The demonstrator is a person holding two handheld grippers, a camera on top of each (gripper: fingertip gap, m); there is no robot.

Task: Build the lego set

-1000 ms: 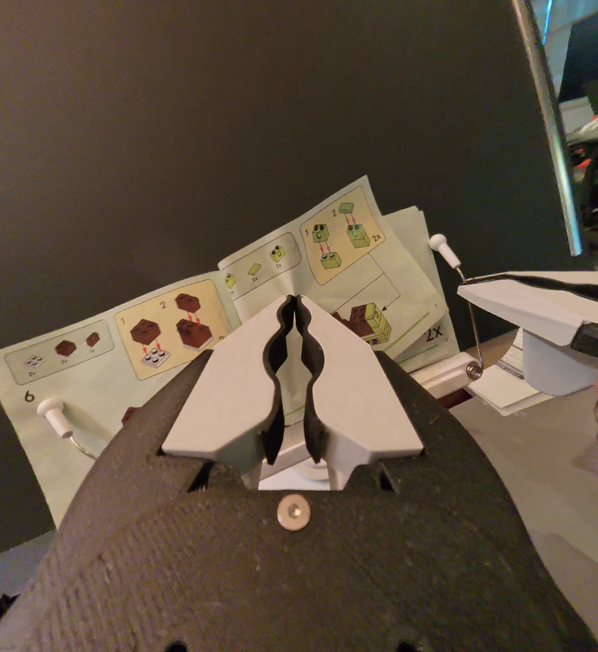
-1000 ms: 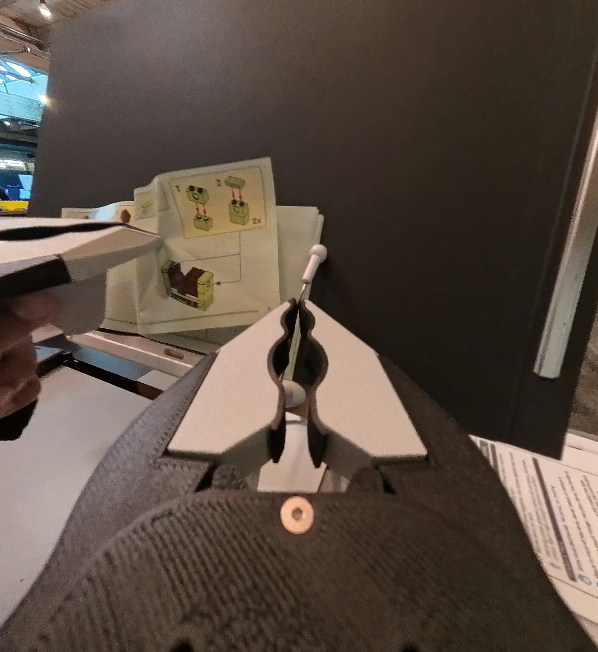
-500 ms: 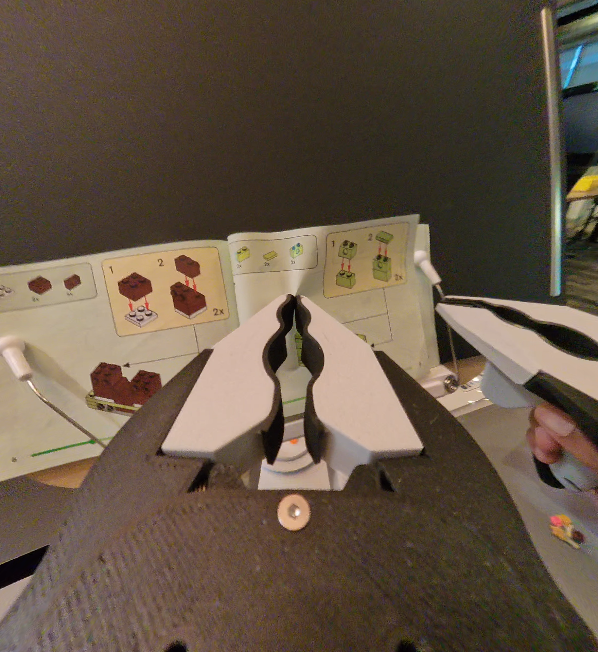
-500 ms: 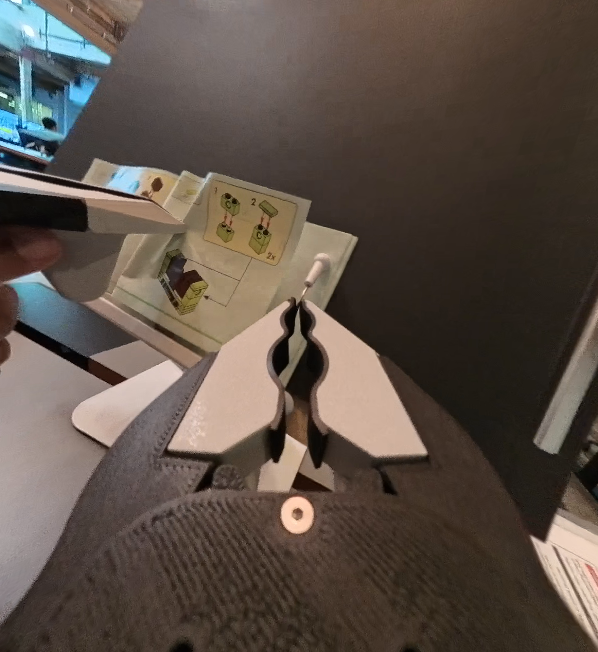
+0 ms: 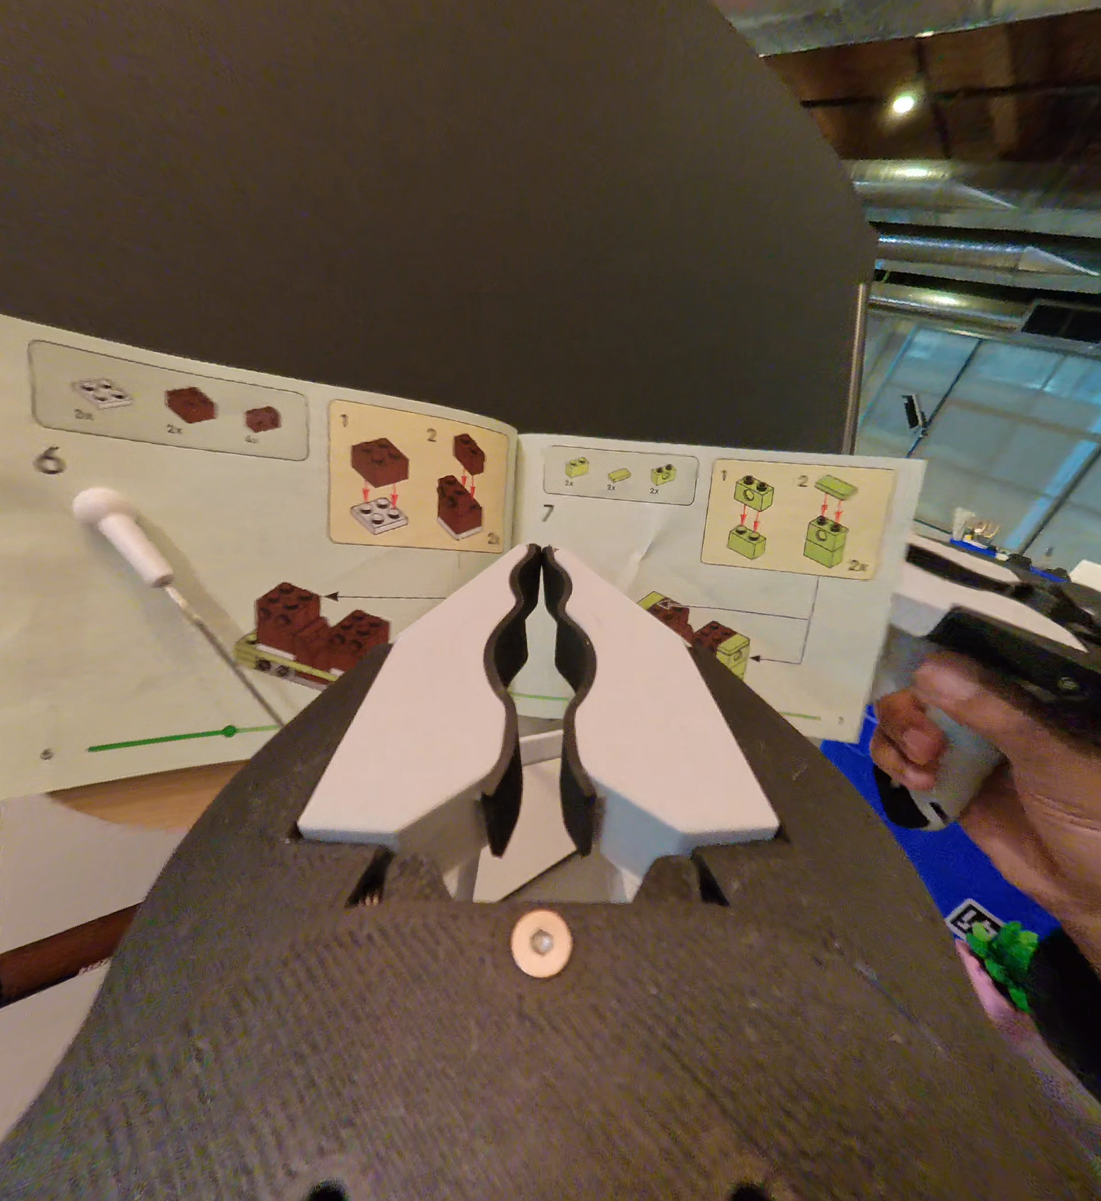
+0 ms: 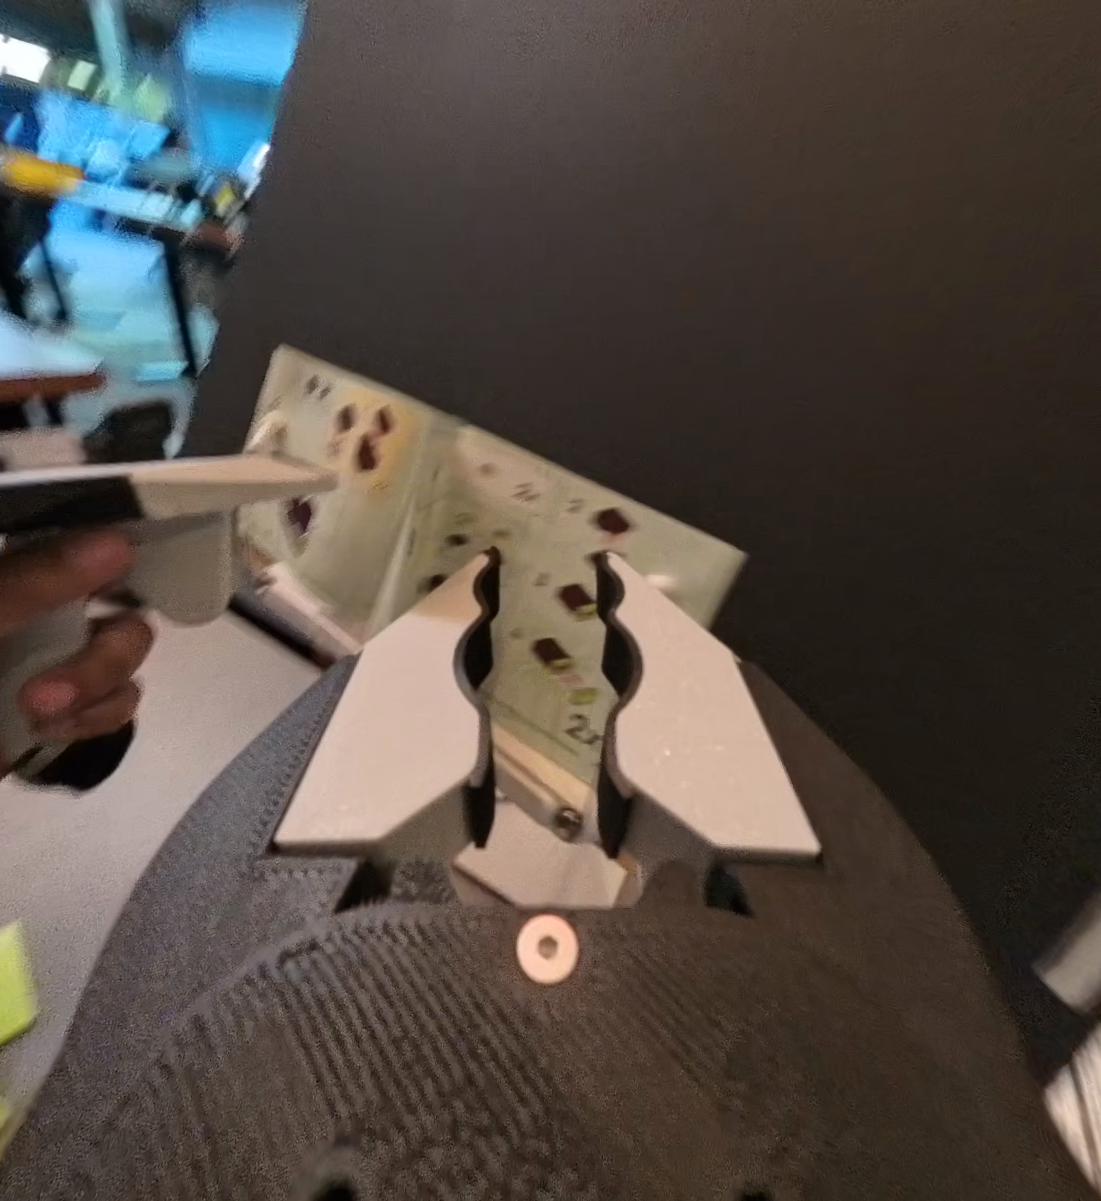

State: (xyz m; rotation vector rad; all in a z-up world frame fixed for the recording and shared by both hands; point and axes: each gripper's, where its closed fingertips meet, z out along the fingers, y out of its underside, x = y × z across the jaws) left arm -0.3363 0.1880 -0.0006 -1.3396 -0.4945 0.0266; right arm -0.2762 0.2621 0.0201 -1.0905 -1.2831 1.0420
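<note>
Booklet bottom hidden by closed left hand-held gripper

Left hand-held gripper: fingertips closed together, nothing between them. Right hand-held gripper: fingers parted, empty. A hand grips each handle.

Both wrist views face the propped instruction booklet closely, left head-on, right obliquely.
</note>
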